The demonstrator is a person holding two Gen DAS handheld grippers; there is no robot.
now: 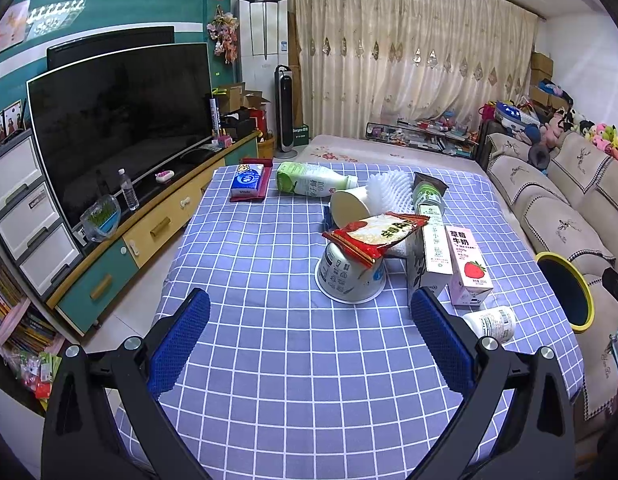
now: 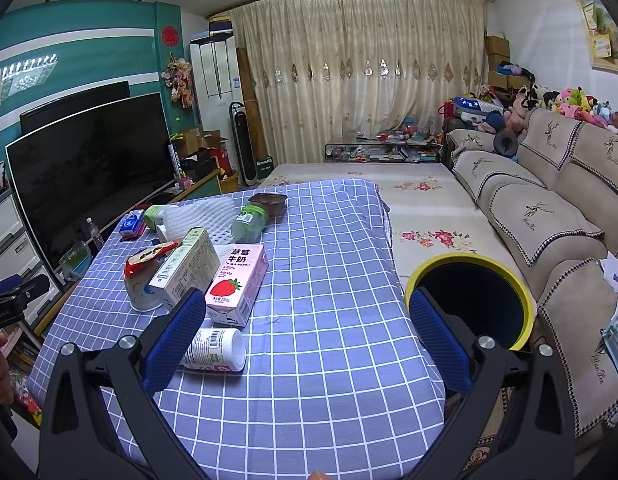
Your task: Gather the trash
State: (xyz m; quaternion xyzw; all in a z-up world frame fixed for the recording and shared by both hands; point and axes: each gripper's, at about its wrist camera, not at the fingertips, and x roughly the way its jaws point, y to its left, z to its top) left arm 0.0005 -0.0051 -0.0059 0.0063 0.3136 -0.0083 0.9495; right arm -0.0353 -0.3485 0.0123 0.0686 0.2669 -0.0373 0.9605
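Note:
Trash lies on a table under a blue checked cloth (image 1: 269, 340): an upturned paper bowl (image 1: 349, 276) with a red snack bag (image 1: 373, 236) on it, a pink strawberry milk carton (image 1: 469, 268), a white tea carton (image 1: 431, 252), a small white bottle (image 1: 493, 322) on its side, a green-white bottle (image 1: 309, 180). My left gripper (image 1: 309, 312) hovers open just short of the bowl. My right gripper (image 2: 307, 312) is open too, with the white bottle (image 2: 215, 350) by its left finger. A yellow-rimmed bin (image 2: 473, 300) stands off the table's right edge.
A tissue pack (image 1: 247, 180) on a red holder sits at the far left corner. White foam netting (image 1: 389, 190), a paper cup (image 1: 349, 208) and a clear jar (image 2: 249, 222) lie behind the pile. TV and cabinet (image 1: 121, 128) stand left, sofa (image 2: 549, 220) right.

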